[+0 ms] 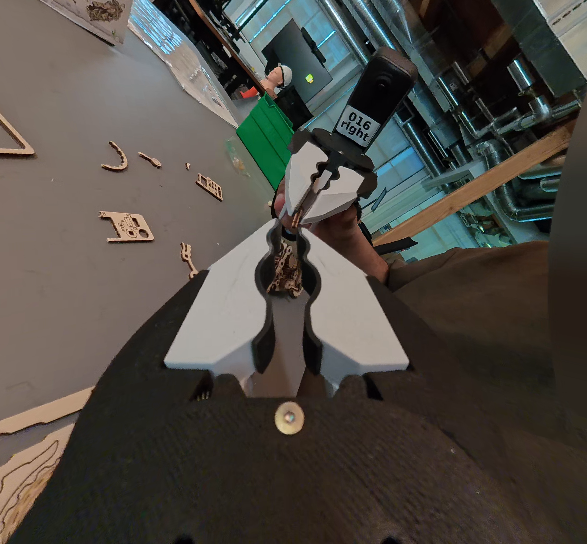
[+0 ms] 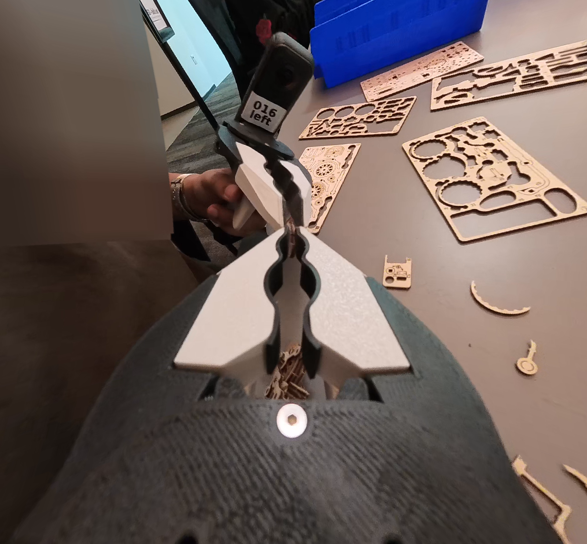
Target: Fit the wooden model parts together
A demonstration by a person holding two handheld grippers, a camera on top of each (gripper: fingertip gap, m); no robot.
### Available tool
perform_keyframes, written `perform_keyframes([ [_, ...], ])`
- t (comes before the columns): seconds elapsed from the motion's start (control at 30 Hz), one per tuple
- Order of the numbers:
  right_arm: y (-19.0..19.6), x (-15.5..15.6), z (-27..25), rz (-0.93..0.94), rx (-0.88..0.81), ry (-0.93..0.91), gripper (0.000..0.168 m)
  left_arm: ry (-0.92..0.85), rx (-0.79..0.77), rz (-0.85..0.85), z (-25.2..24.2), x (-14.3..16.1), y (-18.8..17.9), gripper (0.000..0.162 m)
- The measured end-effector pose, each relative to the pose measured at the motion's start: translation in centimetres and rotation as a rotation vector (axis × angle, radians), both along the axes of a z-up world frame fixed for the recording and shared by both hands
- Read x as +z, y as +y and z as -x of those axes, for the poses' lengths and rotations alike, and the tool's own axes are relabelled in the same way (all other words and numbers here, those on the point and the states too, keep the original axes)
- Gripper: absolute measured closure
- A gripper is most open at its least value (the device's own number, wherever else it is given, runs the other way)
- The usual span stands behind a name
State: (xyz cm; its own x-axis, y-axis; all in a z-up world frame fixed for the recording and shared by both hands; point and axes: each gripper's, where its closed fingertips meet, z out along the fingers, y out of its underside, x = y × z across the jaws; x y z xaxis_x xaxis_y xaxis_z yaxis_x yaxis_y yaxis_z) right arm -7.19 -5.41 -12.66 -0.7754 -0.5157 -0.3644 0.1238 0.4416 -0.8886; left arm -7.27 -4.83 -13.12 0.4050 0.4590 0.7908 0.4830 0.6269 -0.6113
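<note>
My left gripper (image 1: 286, 228) is shut on a small laser-cut wooden model (image 1: 286, 274), which shows through the gap between its fingers. My right gripper (image 1: 295, 215) faces it tip to tip and is shut on a small wooden part (image 1: 295, 219). In the right wrist view, my right gripper (image 2: 290, 236) pinches that part (image 2: 290, 244) at its tips, right against the left gripper (image 2: 290, 222). The model (image 2: 287, 376) shows low between the right fingers. Both are held above the grey table (image 2: 413, 354); the joint itself is hidden.
Loose wooden pieces lie on the table: a holed plate (image 1: 128, 226), a curved strip (image 1: 116, 160), a grid piece (image 1: 209, 186), a key-shaped piece (image 2: 527, 363). Punched-out sheets (image 2: 489, 179) lie before a blue bin (image 2: 397, 20). A green bin (image 1: 265, 144) stands at the far edge. My left and right fingertips are right by each other.
</note>
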Motion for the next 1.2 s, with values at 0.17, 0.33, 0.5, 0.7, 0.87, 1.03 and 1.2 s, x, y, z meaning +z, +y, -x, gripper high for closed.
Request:
perform_keyframes([
  [0.17,0.1,-0.1,-0.1,0.000,0.005,0.019,0.167,0.004,-0.013,0.006,-0.1,0.0,0.3,0.162],
  [0.33,0.2,-0.1,-0.1,0.000,0.014,0.021,0.166,0.005,-0.025,-0.004,-0.2,0.1,0.4,0.162],
  [0.5,0.3,-0.2,-0.2,-0.008,0.028,0.016,0.166,0.006,-0.045,-0.024,-0.3,0.2,0.7,0.158],
  [0.7,0.3,-0.3,-0.2,-0.015,0.031,0.012,0.166,-0.006,-0.042,-0.015,-0.2,0.0,0.6,0.162],
  [0.87,0.4,-0.2,-0.3,-0.009,0.042,0.002,0.165,0.003,-0.045,0.031,-0.3,-0.2,0.8,0.162],
  [1.03,0.6,-0.7,-0.6,-0.046,0.064,-0.011,0.162,0.012,-0.052,0.083,-0.4,-0.4,1.1,0.162],
  [1.2,0.8,-1.1,-0.9,-0.070,0.086,-0.008,0.167,0.008,-0.049,0.122,-0.3,-0.7,1.2,0.162],
])
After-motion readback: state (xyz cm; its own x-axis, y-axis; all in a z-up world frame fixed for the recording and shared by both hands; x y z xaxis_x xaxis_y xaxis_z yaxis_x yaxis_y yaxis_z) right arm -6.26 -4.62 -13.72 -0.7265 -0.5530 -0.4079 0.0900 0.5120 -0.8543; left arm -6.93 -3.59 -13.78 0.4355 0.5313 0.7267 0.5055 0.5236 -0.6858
